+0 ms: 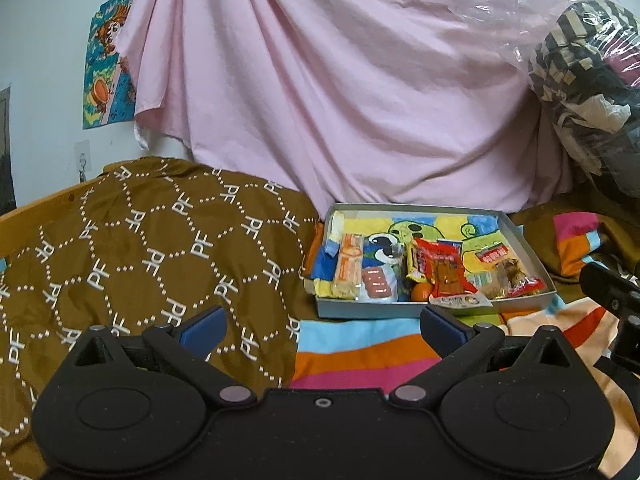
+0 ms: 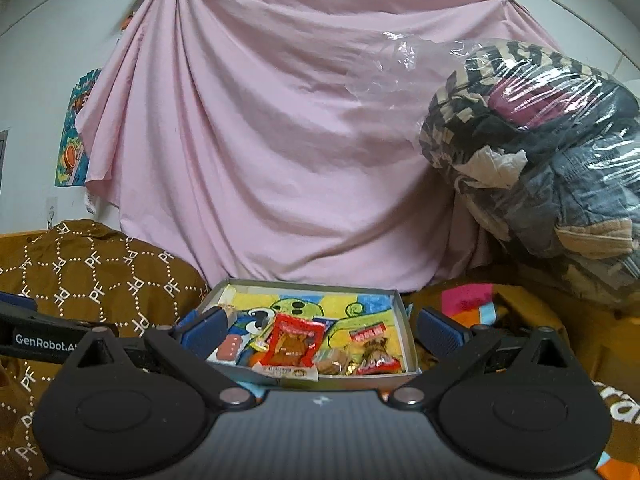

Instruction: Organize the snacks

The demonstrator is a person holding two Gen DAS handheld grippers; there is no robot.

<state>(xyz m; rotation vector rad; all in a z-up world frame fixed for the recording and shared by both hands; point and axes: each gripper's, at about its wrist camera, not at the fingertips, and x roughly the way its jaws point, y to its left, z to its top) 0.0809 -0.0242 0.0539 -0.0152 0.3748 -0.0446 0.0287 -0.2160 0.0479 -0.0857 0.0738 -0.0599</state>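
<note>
**Loose packets, soft bed, one perched on the rim**

Both my grippers hang empty, fingers spread wide: the left gripper [image 1: 322, 330] short of the snack box [image 1: 524, 236], the right gripper [image 2: 320, 330] with the box [image 2: 406, 312] straight ahead between its fingers. The box sits on a striped blanket [image 1: 360, 354] on the bed (a soft, uneven base). My worry is the white packet [image 1: 460, 301] lying across the near rim, just past my fingers: a clumsy nudge could tip it out. The red packet [image 2: 294, 342] overlaps its neighbours, so I judge a pinch there might drag two at once, or press the box down and tilt it.
</note>
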